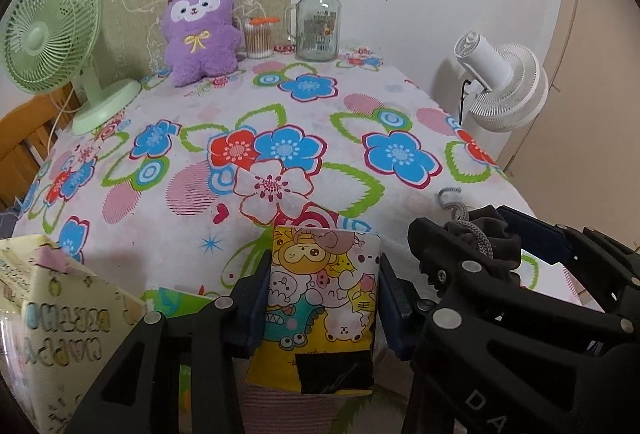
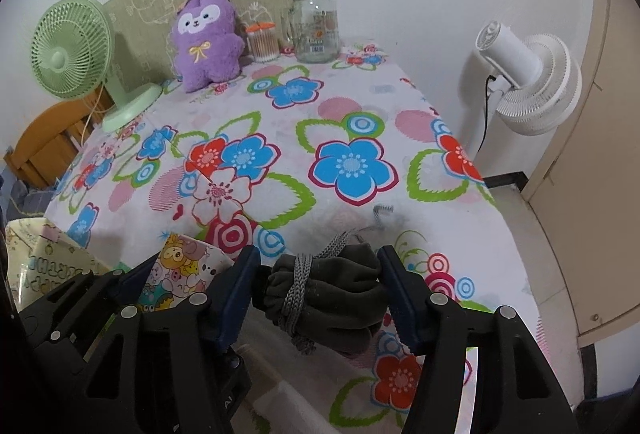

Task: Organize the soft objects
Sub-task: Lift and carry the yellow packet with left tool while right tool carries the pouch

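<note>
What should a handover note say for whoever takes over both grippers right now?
Left gripper: shut on the cartoon-print packet, held upright at the near table edge.
Right gripper: shut on the dark drawstring pouch, its grey cord wound around it.
Purple plush sits at the far end of the table, untouched.
Done: both soft items gripped.
Left: place them; the destination is not evident.

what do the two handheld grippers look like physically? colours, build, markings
Both match: the left gripper and right gripper have matte black plastic linkage arms with cut-out windows and silver round pivot pins. Each finger ends in a flat dark navy pad. The right gripper's body shows pale lettering, partly cut off, in the left wrist view. No cables, hands or sleeves visible.
</note>
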### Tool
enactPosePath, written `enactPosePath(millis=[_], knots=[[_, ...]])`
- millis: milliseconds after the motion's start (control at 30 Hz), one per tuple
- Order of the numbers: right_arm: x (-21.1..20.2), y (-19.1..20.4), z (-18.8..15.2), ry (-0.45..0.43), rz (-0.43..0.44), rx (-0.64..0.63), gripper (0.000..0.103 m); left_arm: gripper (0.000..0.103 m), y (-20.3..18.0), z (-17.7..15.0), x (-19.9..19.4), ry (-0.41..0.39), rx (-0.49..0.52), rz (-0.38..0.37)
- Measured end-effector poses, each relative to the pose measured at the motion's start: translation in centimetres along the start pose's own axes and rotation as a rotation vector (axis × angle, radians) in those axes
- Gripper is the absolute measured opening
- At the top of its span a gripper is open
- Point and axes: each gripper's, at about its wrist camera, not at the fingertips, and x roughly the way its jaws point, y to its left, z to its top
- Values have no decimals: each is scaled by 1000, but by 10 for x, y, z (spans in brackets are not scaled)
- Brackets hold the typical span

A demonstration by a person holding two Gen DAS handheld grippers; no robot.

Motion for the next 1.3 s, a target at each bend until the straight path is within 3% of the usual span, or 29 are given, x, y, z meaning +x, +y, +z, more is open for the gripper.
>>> enactPosePath(millis=[1300], knots=[[-122, 33, -14, -206, 38, -39, 63, 48, 5, -16, -125, -205, 10, 56]])
